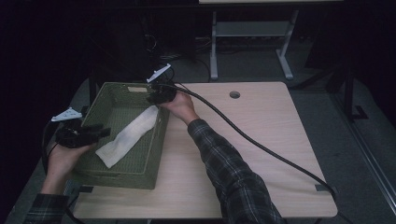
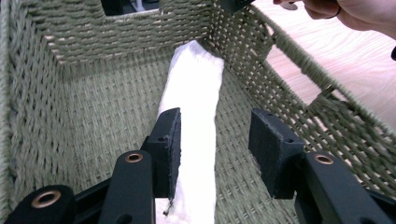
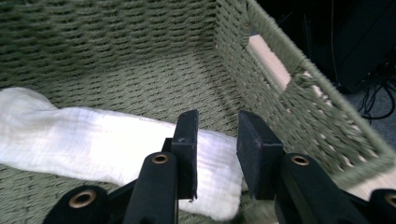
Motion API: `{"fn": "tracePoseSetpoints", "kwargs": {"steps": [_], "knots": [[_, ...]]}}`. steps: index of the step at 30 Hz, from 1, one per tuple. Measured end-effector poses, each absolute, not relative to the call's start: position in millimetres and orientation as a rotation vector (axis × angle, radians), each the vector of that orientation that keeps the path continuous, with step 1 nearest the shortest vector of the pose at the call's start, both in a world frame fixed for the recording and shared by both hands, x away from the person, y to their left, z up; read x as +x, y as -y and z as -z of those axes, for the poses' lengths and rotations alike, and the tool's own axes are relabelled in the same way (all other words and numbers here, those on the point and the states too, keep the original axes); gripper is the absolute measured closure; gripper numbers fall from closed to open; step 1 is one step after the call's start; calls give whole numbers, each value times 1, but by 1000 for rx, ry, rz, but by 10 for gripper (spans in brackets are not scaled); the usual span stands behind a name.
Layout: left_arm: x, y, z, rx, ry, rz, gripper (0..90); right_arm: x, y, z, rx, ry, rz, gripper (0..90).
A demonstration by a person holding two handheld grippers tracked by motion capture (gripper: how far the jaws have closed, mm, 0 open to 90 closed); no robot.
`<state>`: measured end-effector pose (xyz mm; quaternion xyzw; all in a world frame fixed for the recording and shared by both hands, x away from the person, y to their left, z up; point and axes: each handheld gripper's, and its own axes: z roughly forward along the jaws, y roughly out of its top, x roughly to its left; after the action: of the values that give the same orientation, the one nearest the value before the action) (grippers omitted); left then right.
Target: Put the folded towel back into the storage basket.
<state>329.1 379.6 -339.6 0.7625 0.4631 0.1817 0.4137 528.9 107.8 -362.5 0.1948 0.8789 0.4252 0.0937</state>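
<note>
From up high I've got the cloth [image 1: 128, 135] lying in the basket [image 1: 154, 154], left gripper [image 1: 95, 134] at its 9 o'clock, right gripper [image 1: 156, 99] around 1. Left gripper view: jaws apart over the cloth [image 2: 196, 126]. Right gripper view: same, apart above its end [image 3: 116, 140].

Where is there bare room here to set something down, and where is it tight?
Free: the tabletop right of the green woven basket, broken by the black cable and the sleeved forearm. Inside the basket, bare floor flanks the white cloth. Crowded: the cloth's two ends, where the left gripper and right gripper hover, jaws apart.
</note>
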Motion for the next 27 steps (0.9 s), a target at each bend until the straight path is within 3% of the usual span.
{"fn": "tracePoseSetpoints", "kwargs": {"steps": [18, 27], "knots": [[331, -315, 317, 1942, -1078, -448, 473, 504, -20, 336, 635, -2552, -1335, 575], [338, -276, 316, 1974, -1015, -425, 378, 491, 25, 329, 643, -2528, -1342, 464]]}}
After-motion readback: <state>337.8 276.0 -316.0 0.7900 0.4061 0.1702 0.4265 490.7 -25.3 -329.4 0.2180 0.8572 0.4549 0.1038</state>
